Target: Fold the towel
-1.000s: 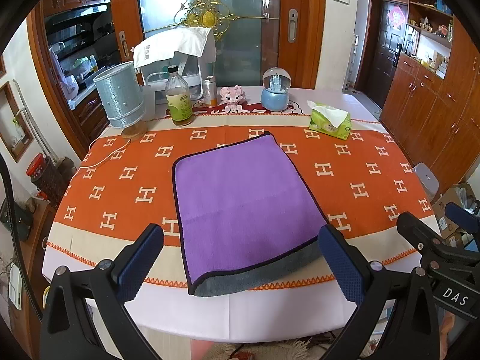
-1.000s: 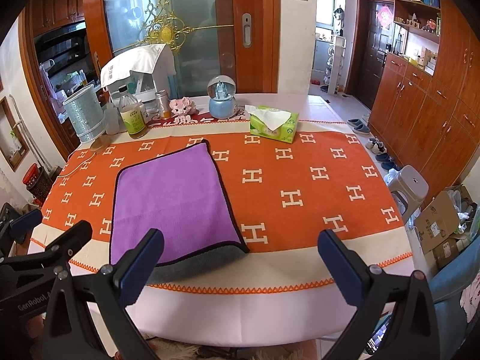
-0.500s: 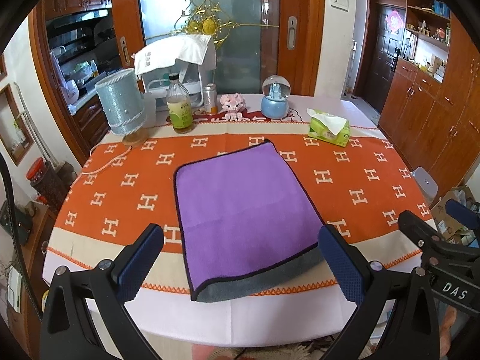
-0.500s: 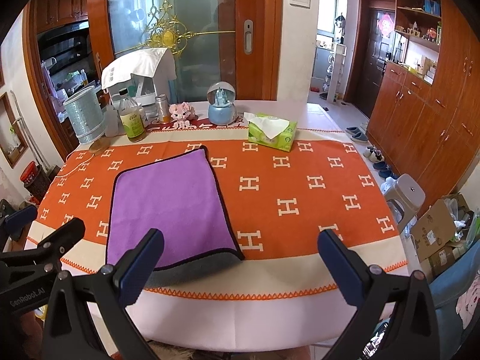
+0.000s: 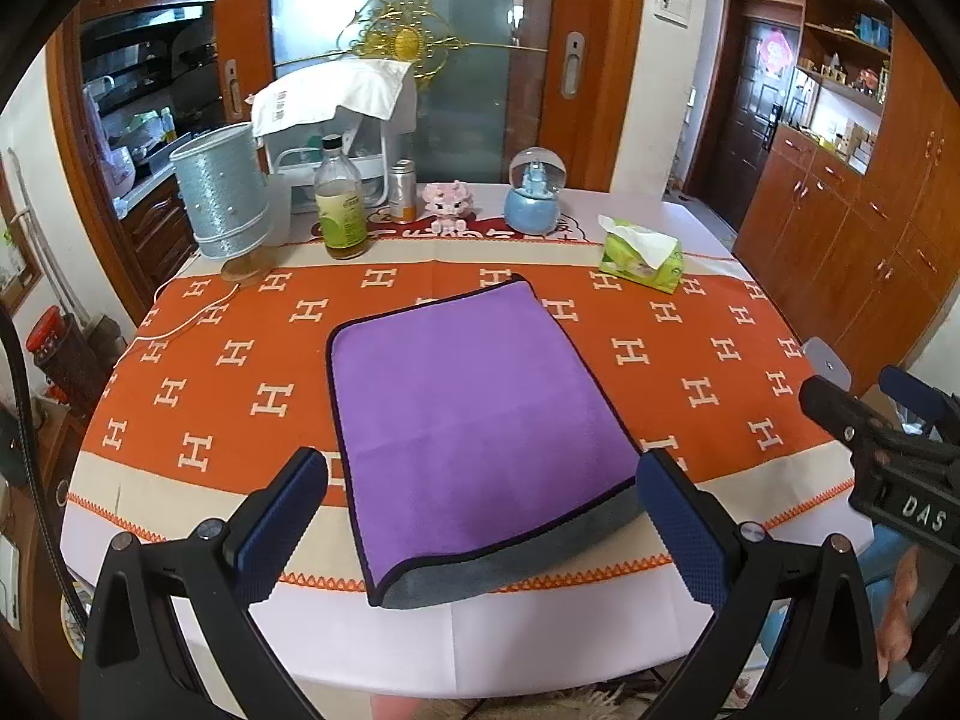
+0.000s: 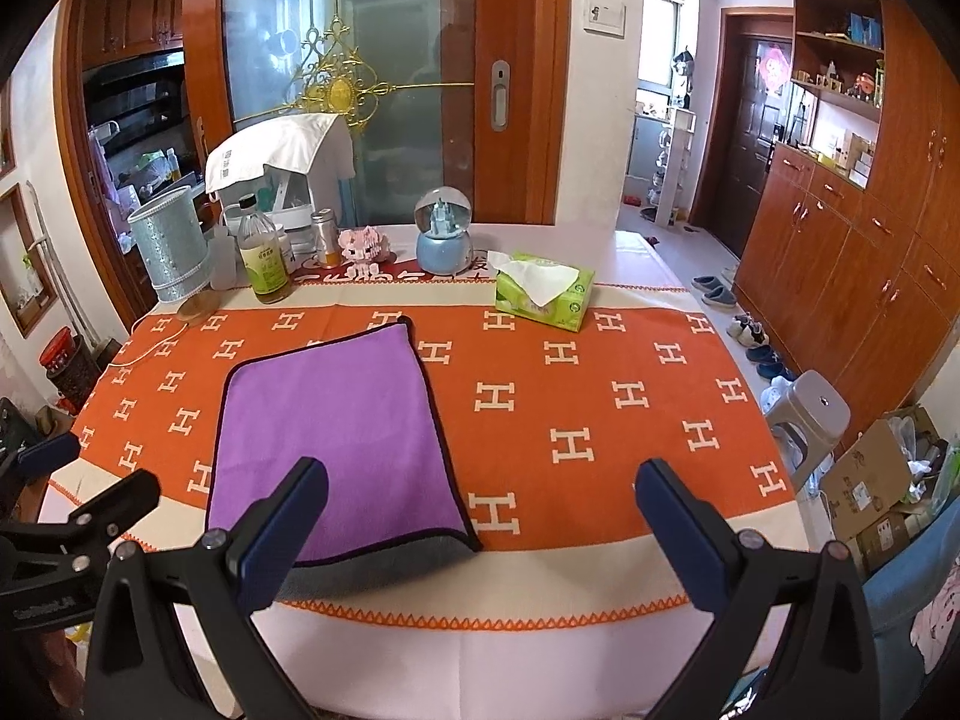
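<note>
A purple towel (image 5: 474, 420) with a dark hem lies folded flat on the orange patterned tablecloth (image 5: 690, 372), its grey underside showing along the near edge. It also shows in the right wrist view (image 6: 336, 432). My left gripper (image 5: 480, 522) is open and empty, held back from the table's near edge in front of the towel. My right gripper (image 6: 480, 528) is open and empty, to the right of the towel and back from the table. Each gripper shows at the edge of the other's view.
Along the table's far side stand a silver-blue bin (image 5: 219, 192), a bottle (image 5: 342, 198), a small can (image 5: 402, 192), a pink toy (image 5: 447, 201), a snow globe (image 5: 534, 192) and a green tissue box (image 5: 642, 255). A grey stool (image 6: 810, 414) and cardboard boxes (image 6: 882, 480) stand right of the table.
Both grippers have drawn back and up from the table, so the towel and table look smaller and farther. The towel has not moved.
</note>
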`<state>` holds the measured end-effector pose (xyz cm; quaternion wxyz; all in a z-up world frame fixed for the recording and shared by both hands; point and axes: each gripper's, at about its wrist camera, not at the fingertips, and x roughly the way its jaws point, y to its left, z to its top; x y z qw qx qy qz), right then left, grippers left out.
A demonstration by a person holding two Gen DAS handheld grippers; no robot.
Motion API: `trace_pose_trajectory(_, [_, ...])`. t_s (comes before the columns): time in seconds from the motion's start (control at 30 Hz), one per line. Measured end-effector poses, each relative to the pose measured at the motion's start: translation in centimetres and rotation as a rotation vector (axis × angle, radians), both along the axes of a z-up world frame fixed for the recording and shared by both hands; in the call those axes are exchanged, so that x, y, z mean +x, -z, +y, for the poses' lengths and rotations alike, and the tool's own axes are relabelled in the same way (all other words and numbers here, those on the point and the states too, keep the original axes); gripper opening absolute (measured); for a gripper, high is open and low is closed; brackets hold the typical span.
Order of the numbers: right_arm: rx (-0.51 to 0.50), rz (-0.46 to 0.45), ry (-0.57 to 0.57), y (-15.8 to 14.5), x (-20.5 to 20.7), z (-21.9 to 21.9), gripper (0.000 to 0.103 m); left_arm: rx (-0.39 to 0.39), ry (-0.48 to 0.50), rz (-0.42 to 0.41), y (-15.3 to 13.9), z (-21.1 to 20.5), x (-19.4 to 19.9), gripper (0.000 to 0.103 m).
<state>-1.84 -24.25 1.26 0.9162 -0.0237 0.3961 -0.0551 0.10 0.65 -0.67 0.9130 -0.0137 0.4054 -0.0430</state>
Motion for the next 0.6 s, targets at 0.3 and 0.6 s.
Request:
trace_pose_trajectory(0.3, [0.019,0.01,-0.084,3.5,1.1,0.2,0.103,0.05,0.021,0.036,4.8,2.0,-0.4,0.102])
trace_pose_trajectory(0.6, [0.047,0.121,-0.163,9.5,2.4,-0.3,0.092,-0.031,-0.041,0.161,10.4,6.0,0.0,0.102])
